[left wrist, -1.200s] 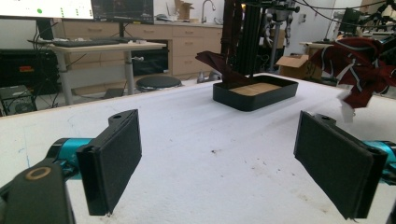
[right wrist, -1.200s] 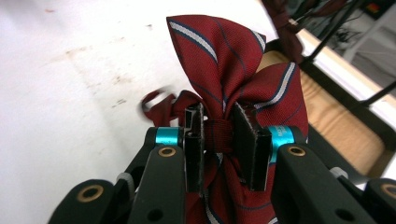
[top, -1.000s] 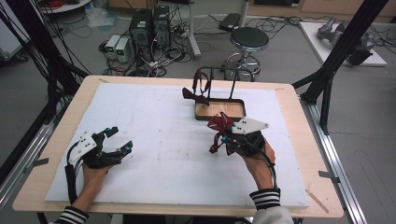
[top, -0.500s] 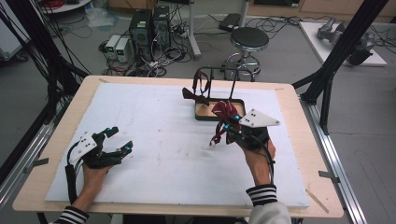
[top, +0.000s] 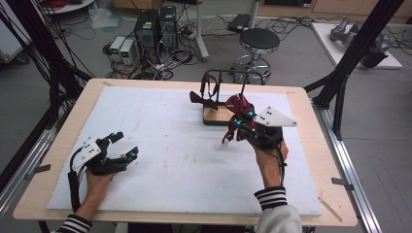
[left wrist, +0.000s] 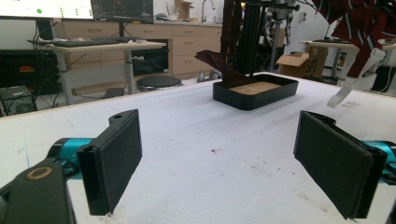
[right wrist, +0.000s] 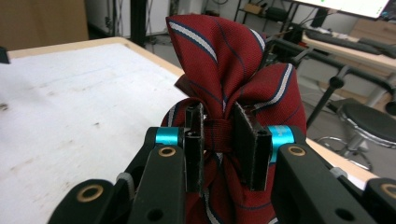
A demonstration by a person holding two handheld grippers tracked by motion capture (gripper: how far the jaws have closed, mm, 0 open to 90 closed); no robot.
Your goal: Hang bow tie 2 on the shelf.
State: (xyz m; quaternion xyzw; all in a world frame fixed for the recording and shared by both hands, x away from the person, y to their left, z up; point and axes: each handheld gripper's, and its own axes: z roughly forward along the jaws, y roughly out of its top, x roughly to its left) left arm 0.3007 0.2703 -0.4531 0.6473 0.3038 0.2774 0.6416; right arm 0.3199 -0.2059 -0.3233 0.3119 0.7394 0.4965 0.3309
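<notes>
Left gripper (top: pixel 121 148) rests on the counter (top: pixel 160 145), fingers spread, nothing between them. Right gripper (right wrist: pixel 219 140) pinches a red striped tie (right wrist: pixel 224 70), lifted just before the black tray (top: pixel 214 119). No readable writing.

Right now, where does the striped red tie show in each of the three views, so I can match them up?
High view: the tie is bunched in the right claw, right of centre, just in front of the black tray.
Left gripper view: it hangs at the top right corner, right of the tray.
Right gripper view: it sits at centre, pinched between the jaws.
Shared landmark: the white table sheet.
</notes>
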